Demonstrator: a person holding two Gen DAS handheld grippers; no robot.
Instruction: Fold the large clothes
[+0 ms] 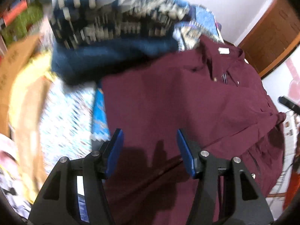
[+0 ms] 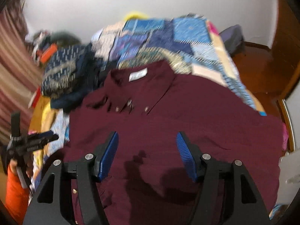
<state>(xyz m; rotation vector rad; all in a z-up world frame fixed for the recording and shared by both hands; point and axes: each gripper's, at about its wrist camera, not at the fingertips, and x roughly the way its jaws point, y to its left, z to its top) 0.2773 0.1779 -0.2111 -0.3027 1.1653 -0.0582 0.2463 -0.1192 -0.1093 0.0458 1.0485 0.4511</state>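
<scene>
Maroon button-down shirt (image 2: 187,116) lies collar-up, spread on a patchwork quilt (image 2: 168,37). Left tool (image 1: 149,150) and right tool (image 2: 147,153) hover above it, jaws apart, gripping nothing.

We see the shirt (image 2: 168,123) lying spread on the bedspread (image 2: 187,35), its collar (image 2: 138,86) at the far end. Behind it to the left lies a pile of clothes (image 1: 112,24). Our left gripper (image 1: 150,140) and our right gripper (image 2: 147,144) hang above the near part of the shirt.
</scene>
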